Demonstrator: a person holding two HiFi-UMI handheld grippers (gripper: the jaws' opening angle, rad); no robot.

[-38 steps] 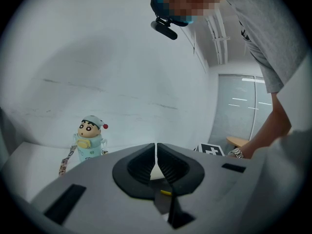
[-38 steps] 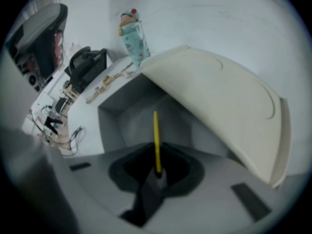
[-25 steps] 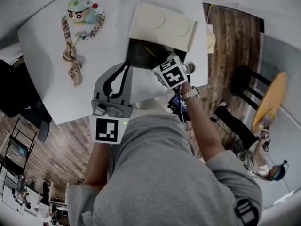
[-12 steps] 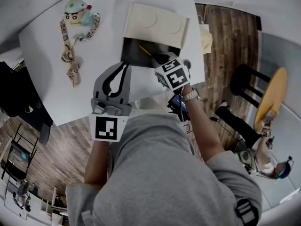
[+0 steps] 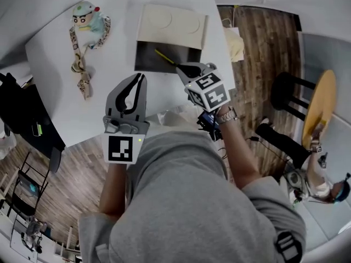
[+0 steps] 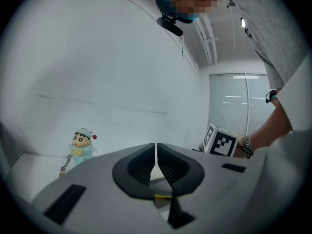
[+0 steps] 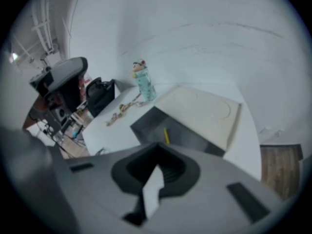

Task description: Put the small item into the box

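Note:
A thin yellow item (image 5: 163, 57) lies loose on the dark floor of the open box (image 5: 147, 56), whose cream lid (image 5: 171, 22) is folded back. My right gripper (image 5: 185, 69) hovers just off the box's near right corner, jaws together and empty. The right gripper view looks over those jaws (image 7: 157, 160) at the box (image 7: 146, 123) and the yellow item (image 7: 166, 135). My left gripper (image 5: 140, 81) is shut and empty over bare table left of the box. Below its closed jaws (image 6: 156, 155) the yellow item (image 6: 163, 197) peeks through.
A cartoon toy figure (image 5: 89, 16) with a patterned lanyard (image 5: 81, 64) sits at the table's far left. A black bag (image 5: 22, 119) is on the floor to the left. A dark stool (image 5: 285, 92) and a yellow round table (image 5: 318, 114) stand on the right.
My right gripper has drawn back from above the box toward its near right corner. The yellow item stays in the box. The left gripper has barely moved.

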